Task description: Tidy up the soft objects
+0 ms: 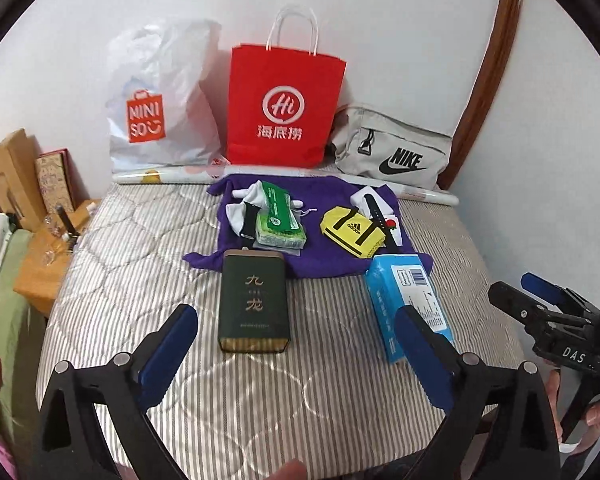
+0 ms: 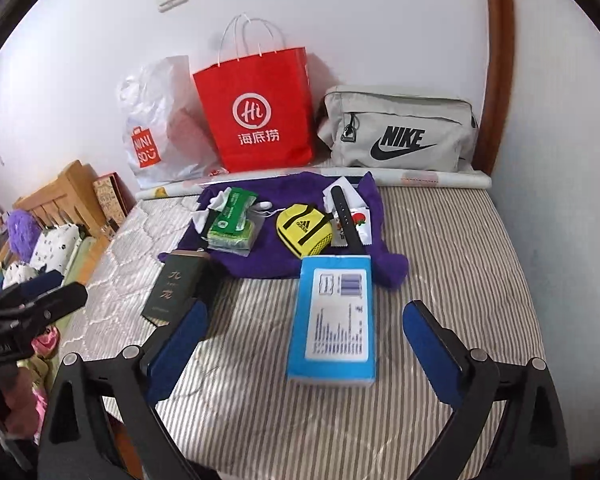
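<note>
A purple cloth (image 1: 324, 256) (image 2: 268, 256) is spread on the striped mattress. On it lie a green tissue pack (image 1: 282, 220) (image 2: 232, 224), a yellow Adidas pouch (image 1: 352, 232) (image 2: 304, 230), black watch straps (image 1: 380, 216) and white fabric pieces. At the cloth's near edge a dark green tin (image 1: 254, 300) (image 2: 176, 288) and a blue box (image 1: 410, 304) (image 2: 334, 316) rest on the mattress. My left gripper (image 1: 295, 314) hovers open in front of the tin, holding nothing. Open and empty too, my right gripper (image 2: 306, 308) hangs before the blue box.
Against the wall stand a white Miniso plastic bag (image 1: 156, 112), a red paper bag (image 1: 284, 108) and a grey Nike bag (image 1: 396, 148), behind a rolled sheet (image 2: 420, 180). Wooden furniture and boxes (image 1: 16, 184) crowd the left side. A wooden post (image 1: 492, 72) rises at right.
</note>
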A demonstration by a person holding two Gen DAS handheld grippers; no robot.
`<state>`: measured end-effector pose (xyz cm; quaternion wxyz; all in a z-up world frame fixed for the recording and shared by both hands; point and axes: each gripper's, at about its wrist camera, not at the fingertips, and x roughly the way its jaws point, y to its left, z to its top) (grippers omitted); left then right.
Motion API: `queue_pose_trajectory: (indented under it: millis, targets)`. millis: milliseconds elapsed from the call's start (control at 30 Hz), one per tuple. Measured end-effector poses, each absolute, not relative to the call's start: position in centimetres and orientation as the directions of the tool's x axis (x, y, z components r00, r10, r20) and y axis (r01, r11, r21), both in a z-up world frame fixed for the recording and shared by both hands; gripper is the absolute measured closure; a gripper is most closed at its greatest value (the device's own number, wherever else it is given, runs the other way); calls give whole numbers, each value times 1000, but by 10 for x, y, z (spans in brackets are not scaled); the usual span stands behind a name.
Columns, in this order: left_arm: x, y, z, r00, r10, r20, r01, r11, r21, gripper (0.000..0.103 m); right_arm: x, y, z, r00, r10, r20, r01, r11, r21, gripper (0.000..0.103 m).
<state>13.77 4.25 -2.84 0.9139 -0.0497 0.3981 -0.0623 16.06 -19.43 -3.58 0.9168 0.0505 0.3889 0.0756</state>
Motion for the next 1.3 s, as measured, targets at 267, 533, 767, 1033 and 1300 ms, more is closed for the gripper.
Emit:
queue_pose_trajectory:
  millis: [267,533,767,1033,1300]
  targets:
    - [90,29,-29,738,-25,-674,13,1000,-23,4,119,-186,-42,713,42,-699,-76,997,-17,5]
    - [70,26,-31,746,-43,-664,13,999,-49,4,95,-196,-50,699,84,-710,-64,996,55,5]
    - [68,22,-35,738,-28,-674,-1,999,-43,4,84,-203,-48,715,53,-697,-27,999,47,5]
    - [63,24,-38,735,-41,-677,-2,998,-63,4,79,-203,-43,726,51,-686,-21,998,51,5]
    - [63,21,-42,728,-42,-685,3,998,-58,4,73,-202,-42,731,57,-680,-27,998,54,5]
